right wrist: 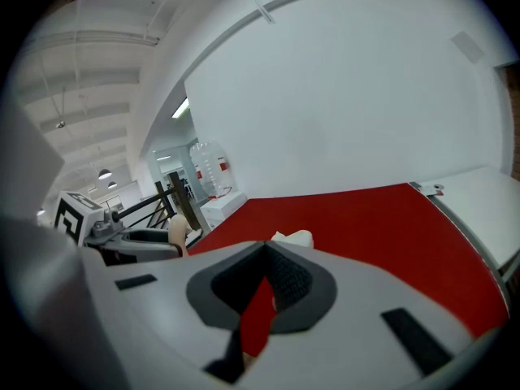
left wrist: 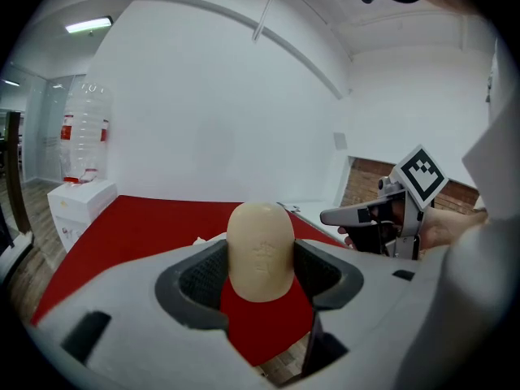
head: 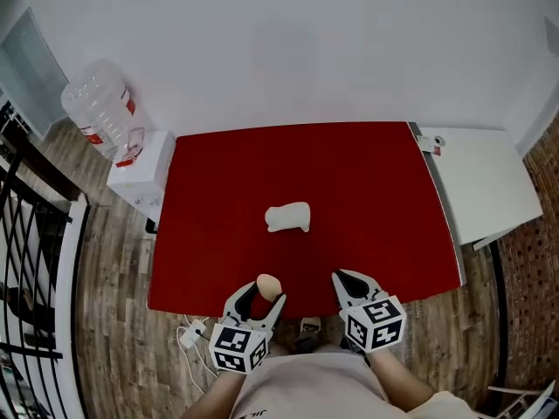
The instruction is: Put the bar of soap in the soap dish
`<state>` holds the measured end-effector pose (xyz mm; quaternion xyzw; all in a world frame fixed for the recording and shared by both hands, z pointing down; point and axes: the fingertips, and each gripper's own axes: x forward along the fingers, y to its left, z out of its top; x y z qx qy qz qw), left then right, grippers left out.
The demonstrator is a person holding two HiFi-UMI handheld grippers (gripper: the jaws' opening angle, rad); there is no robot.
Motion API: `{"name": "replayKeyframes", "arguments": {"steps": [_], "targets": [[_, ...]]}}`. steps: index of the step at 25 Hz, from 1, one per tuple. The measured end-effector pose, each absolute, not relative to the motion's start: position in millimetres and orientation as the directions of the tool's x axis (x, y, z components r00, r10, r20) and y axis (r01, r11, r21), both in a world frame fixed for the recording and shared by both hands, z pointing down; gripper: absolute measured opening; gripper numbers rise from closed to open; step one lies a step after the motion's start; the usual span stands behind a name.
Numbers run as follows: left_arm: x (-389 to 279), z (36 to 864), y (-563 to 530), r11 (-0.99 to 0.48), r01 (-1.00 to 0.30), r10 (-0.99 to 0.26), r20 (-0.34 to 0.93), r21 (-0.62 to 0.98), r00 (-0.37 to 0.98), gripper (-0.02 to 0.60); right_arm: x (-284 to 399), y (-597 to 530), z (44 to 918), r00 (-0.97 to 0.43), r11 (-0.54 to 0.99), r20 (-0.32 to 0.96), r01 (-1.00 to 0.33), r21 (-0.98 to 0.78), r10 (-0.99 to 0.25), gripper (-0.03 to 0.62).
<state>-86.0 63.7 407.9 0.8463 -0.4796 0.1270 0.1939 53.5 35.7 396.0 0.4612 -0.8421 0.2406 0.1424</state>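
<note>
A beige oval bar of soap [head: 268,285] stands upright between the jaws of my left gripper [head: 264,295], which is shut on it above the near edge of the red table [head: 367,190]. In the left gripper view the bar of soap [left wrist: 260,232] fills the gap between the pads of the left gripper [left wrist: 260,256]. The white soap dish [head: 288,217] lies near the table's middle, apart from both grippers. My right gripper [head: 350,279] hovers over the near edge to the right. In its own view the right gripper [right wrist: 266,254] is shut on nothing, with the soap dish [right wrist: 294,238] beyond it.
A large water jug [head: 99,106] sits on a white dispenser [head: 144,171] left of the table. A white side table [head: 485,182] adjoins the right edge, with a small object [head: 432,143] at its corner. A black railing [head: 26,234] runs along the far left; cables [head: 192,332] lie on the floor.
</note>
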Motion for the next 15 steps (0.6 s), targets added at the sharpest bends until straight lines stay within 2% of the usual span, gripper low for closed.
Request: {"name": "replayKeyframes", "arguments": {"steps": [15], "targets": [[-86.4,409.2,2.2,-0.481,-0.850,-0.734,0.430,0.216,0.525,0.262,49.4,-14.9,403.3,-0.519,0.420,0.487,-0.855,-0.304,-0.703,0.003]]}}
